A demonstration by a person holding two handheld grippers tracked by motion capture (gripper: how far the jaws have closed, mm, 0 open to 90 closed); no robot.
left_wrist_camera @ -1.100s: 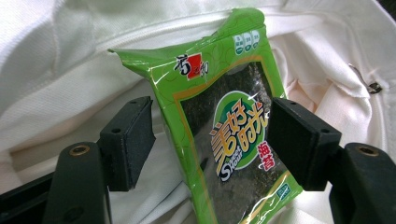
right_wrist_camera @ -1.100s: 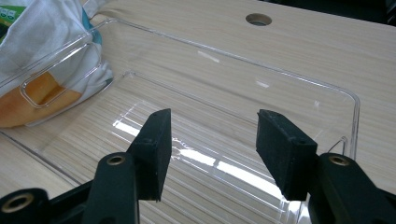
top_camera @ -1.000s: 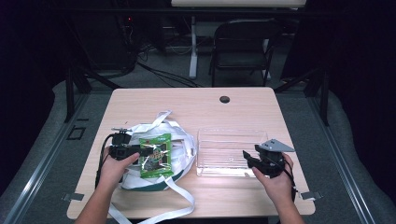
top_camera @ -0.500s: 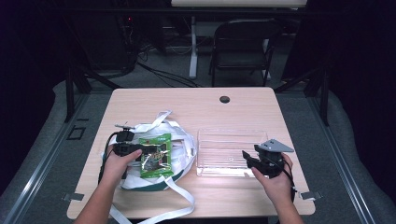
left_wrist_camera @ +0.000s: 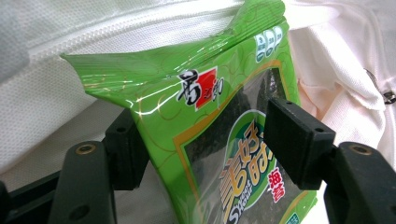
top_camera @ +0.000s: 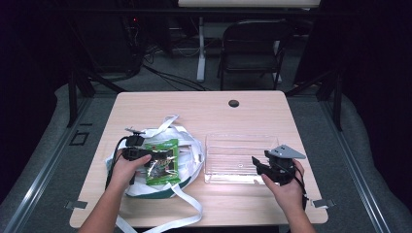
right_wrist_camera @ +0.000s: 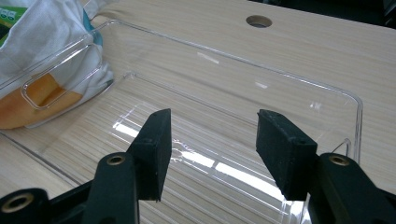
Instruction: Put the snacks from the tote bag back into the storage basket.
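A green seaweed snack packet [top_camera: 164, 161] lies on top of a white cloth bag [top_camera: 190, 145] at the table's left. My left gripper [top_camera: 154, 160] is open at the packet's left edge. In the left gripper view the packet [left_wrist_camera: 219, 88] runs slantwise between the two wide-set jaws of the gripper [left_wrist_camera: 208, 140], with the white bag [left_wrist_camera: 93, 42] behind it. My right gripper [top_camera: 258, 166] is open at the near right corner of a clear plastic bin [top_camera: 238, 138]. In the right gripper view the gripper [right_wrist_camera: 212, 144] hovers over the empty bin [right_wrist_camera: 280, 77].
The bag's long white straps [top_camera: 187, 206] trail toward the table's front edge. A round cable hole [top_camera: 233, 103] sits at the back of the wooden table [top_camera: 194, 109]. A folding chair [top_camera: 252, 48] stands beyond the table.
My left gripper has edged slightly right, farther onto the packet. The right gripper has stayed in place at the bin.
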